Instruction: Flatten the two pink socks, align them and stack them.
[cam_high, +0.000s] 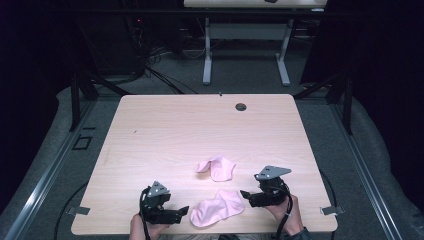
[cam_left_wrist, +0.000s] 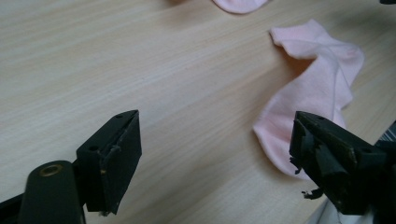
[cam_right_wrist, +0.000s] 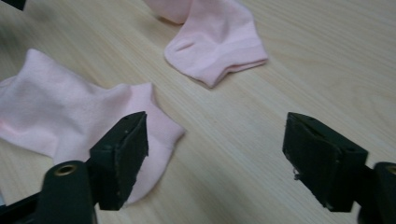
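Observation:
Two pink socks lie on the light wooden table (cam_high: 165, 130). The near sock (cam_high: 217, 208) (cam_left_wrist: 308, 100) (cam_right_wrist: 70, 116) lies flat by the front edge, between the two grippers. The far sock (cam_high: 216, 166) (cam_right_wrist: 215, 44) is folded over, a little farther in. My left gripper (cam_high: 183, 210) (cam_left_wrist: 215, 161) stands open just left of the near sock's toe, with its right jaw over the sock's edge. My right gripper (cam_high: 245, 194) (cam_right_wrist: 215, 156) is open too, close to the near sock's cuff, with nothing between its jaws.
A round cable hole (cam_high: 241, 106) sits near the table's far edge. Beyond the table stand a white desk frame (cam_high: 245, 45) and loose cables (cam_high: 150, 65) on the grey floor. Dark curtains hang at both sides.

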